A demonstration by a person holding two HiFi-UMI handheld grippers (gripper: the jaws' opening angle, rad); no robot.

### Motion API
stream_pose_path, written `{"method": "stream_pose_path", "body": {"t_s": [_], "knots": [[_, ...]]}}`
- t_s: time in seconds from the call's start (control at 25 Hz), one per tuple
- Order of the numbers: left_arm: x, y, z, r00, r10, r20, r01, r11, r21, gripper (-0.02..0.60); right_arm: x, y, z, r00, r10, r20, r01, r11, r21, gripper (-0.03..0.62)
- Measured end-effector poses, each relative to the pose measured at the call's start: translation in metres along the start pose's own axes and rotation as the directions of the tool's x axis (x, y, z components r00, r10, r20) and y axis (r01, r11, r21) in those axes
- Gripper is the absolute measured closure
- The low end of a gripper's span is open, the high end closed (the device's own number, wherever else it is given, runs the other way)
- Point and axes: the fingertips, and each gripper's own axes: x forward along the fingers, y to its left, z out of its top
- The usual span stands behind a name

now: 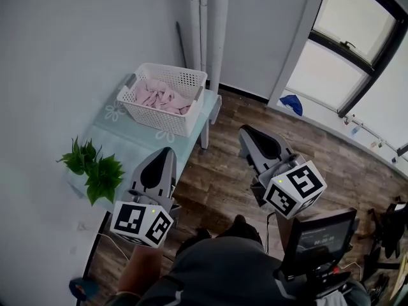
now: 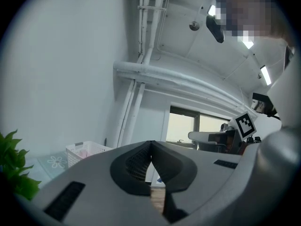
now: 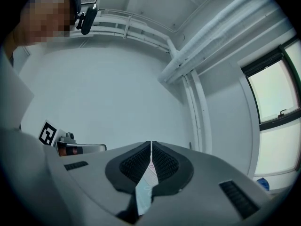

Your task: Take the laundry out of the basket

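Observation:
A white slotted basket (image 1: 167,97) stands on a pale green table (image 1: 127,146) against the wall, with pink laundry (image 1: 160,96) heaped inside. In the left gripper view the basket (image 2: 83,152) is small and far off at the lower left. My left gripper (image 1: 167,152) hovers over the table's near right edge and points toward the basket, jaws shut and empty. My right gripper (image 1: 245,132) hangs over the wooden floor to the right of the table, well short of the basket. It too is shut with nothing held. Both pairs of pads meet (image 2: 151,146) (image 3: 151,147).
A green potted plant (image 1: 95,169) sits on the table's near left part. White pipes (image 1: 207,24) run up the corner behind the basket. A window (image 1: 357,50) and a blue object (image 1: 292,104) are at the right. A machine with a screen (image 1: 319,238) stands near my right side.

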Motion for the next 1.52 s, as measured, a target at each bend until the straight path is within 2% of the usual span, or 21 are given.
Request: {"method": "stream_pose_path", "body": {"t_s": [0.2,0.52,0.76,0.96,1.2,1.52], "knots": [[0.034,0.017,-0.001,0.999,0.053,0.000,-0.053,0.999,0.006,0.572,0.033,-0.030,-0.001,0.999,0.048,-0.003,-0.048,0.999,0.006,0.574],[0.113,0.031,0.000,0.984,0.179,0.008,-0.179,0.984,0.005,0.572,0.089,-0.100,0.010,0.982,0.187,-0.003,-0.187,0.982,-0.003,0.574],[0.167,0.039,0.005,0.961,0.276,0.019,-0.277,0.961,0.012,0.572,0.123,-0.155,0.019,0.962,0.274,0.007,-0.274,0.962,-0.007,0.574],[0.196,0.046,0.006,0.931,0.365,0.011,-0.365,0.931,0.019,0.572,0.148,-0.191,0.020,0.937,0.349,-0.008,-0.349,0.937,0.002,0.574],[0.198,0.071,0.001,0.886,0.464,-0.006,-0.464,0.886,0.023,0.572,0.195,-0.192,0.006,0.896,0.443,-0.031,-0.442,0.896,0.036,0.574],[0.172,0.145,0.014,0.828,0.560,0.026,-0.561,0.828,0.013,0.572,0.277,-0.141,-0.008,0.840,0.537,-0.077,-0.538,0.843,-0.001,0.572]]}}
